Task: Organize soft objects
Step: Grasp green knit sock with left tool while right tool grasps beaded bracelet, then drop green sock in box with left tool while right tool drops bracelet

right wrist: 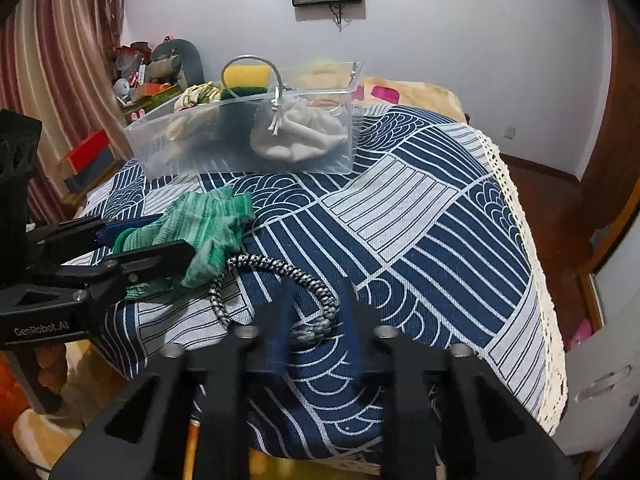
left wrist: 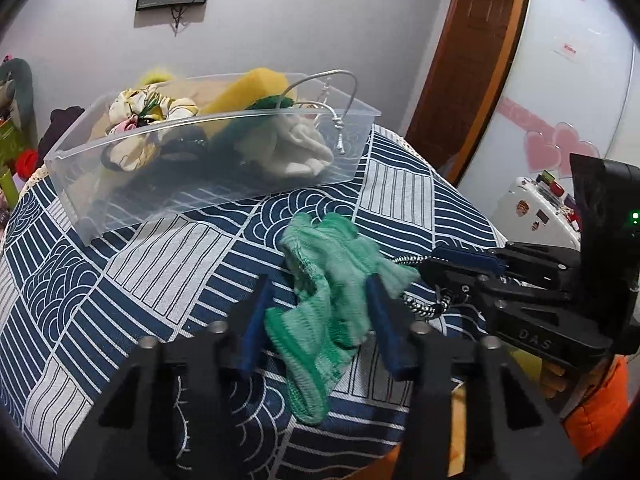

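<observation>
A green knitted cloth (left wrist: 328, 280) lies crumpled on the blue patterned tablecloth (left wrist: 140, 280). My left gripper (left wrist: 318, 300) is open, with a finger on each side of the cloth; it also shows in the right wrist view (right wrist: 158, 240). A black-and-white braided cord (right wrist: 276, 276) lies beside the cloth (right wrist: 208, 228). My right gripper (right wrist: 318, 304) is open around the cord's knotted end, and shows at the right in the left wrist view (left wrist: 448, 268). A clear plastic bin (left wrist: 224, 184) behind holds a white drawstring pouch (left wrist: 296, 148), a yellow sponge (left wrist: 248, 92) and other soft things.
The tablecloth's lace edge (right wrist: 532, 280) drops off at the right. Cluttered shelves with toys (right wrist: 160, 68) stand at the back left beside a curtain (right wrist: 60, 60). A wooden door (left wrist: 468, 52) and a white cabinet (left wrist: 572, 92) stand to the right.
</observation>
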The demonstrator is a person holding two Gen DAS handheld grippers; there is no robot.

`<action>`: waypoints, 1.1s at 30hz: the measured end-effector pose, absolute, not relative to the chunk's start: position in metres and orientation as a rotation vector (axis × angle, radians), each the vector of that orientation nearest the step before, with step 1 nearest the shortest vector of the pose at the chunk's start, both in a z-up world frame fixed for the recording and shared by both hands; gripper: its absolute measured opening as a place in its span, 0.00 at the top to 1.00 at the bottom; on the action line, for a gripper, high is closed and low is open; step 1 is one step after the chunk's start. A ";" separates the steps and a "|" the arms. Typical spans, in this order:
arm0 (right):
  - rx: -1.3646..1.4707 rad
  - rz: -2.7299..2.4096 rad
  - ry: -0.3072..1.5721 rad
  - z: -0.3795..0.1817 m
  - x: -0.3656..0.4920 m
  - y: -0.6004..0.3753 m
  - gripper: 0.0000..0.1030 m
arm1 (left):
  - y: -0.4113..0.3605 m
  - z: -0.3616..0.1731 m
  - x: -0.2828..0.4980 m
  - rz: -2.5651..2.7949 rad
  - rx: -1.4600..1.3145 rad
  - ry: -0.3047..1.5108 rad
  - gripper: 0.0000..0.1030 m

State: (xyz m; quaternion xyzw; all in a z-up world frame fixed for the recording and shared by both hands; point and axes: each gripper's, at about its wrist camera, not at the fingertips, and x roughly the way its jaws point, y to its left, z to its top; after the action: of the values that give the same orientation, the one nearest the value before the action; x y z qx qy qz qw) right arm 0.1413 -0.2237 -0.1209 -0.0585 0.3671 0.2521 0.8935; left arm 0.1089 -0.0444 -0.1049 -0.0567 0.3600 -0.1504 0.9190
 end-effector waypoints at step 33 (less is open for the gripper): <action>-0.128 0.489 0.484 -0.043 0.164 -0.197 0.92 | 0.031 -0.033 0.099 -0.133 -0.145 0.516 0.78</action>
State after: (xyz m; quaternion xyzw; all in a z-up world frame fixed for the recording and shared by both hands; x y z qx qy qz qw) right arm 0.1638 -0.1971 -0.0429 -0.0628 0.2369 0.2394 0.9395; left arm 0.0988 0.0313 -0.0328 -0.0717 0.2550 -0.0654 0.9621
